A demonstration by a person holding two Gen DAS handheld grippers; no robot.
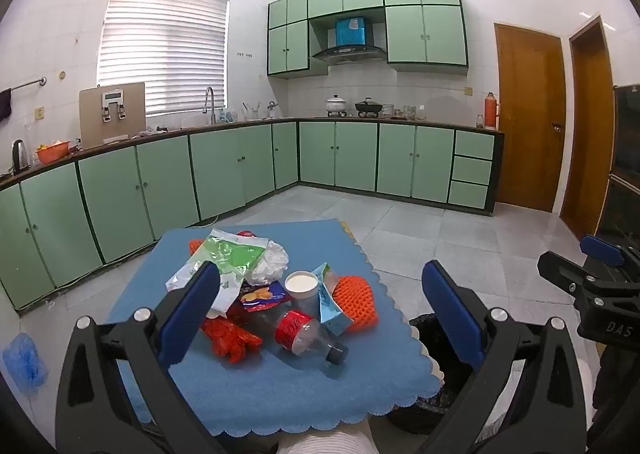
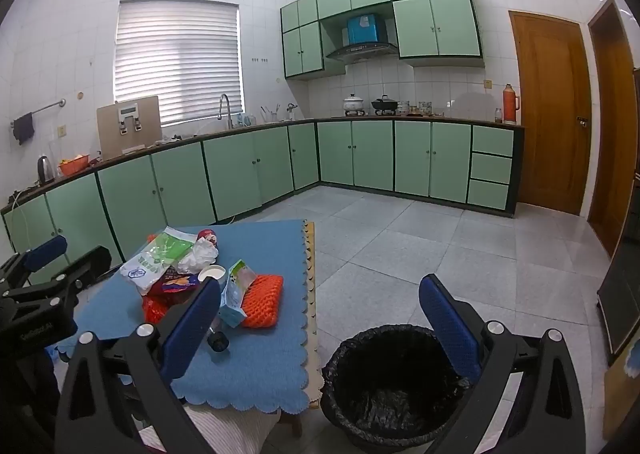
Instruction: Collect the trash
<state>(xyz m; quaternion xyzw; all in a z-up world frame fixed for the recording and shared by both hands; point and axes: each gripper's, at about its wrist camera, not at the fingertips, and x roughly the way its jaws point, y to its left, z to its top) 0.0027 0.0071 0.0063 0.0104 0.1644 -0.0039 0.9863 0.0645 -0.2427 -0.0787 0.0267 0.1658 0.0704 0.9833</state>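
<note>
Both the left gripper [image 1: 320, 318] and right gripper [image 2: 320, 318] hang wide open, empty. Ahead of the left lies a clear plastic bottle with red label [image 1: 304, 332] amid wrappers. Only the right view shows the black-lined round bin [image 2: 384, 382] below, probably awaiting trash.

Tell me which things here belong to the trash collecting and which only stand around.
For the job:
- clear plastic bottle with red label
- white paper cup
- orange foam net
- green-and-white plastic bag
- black-lined round bin

Standing around:
- orange thermos flask
- white cooking pot
- steel kettle
</note>
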